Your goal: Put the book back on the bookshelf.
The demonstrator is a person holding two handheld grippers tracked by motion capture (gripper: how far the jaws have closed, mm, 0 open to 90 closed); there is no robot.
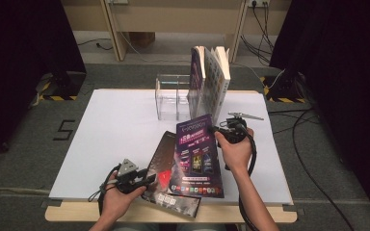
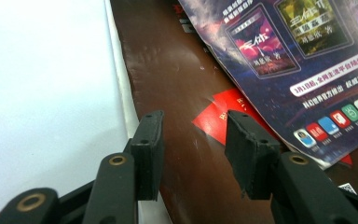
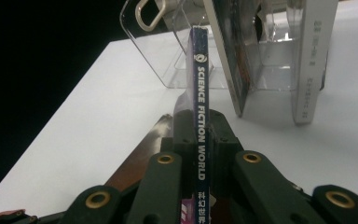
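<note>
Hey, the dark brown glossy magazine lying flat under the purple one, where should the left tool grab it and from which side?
Grip the dark brown glossy magazine at its free long edge beside the white table sheet, coming in low from that side. It lies flat, and the purple science-fiction magazine overlaps its other side, so only that edge offers a lip. The left tool hangs open above it.

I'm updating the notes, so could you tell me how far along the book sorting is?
Done: two books stand in the clear rack. In hand: the right gripper clamps the purple magazine by its spine. Left: the brown magazine lies flat, with the left gripper open above it.
</note>
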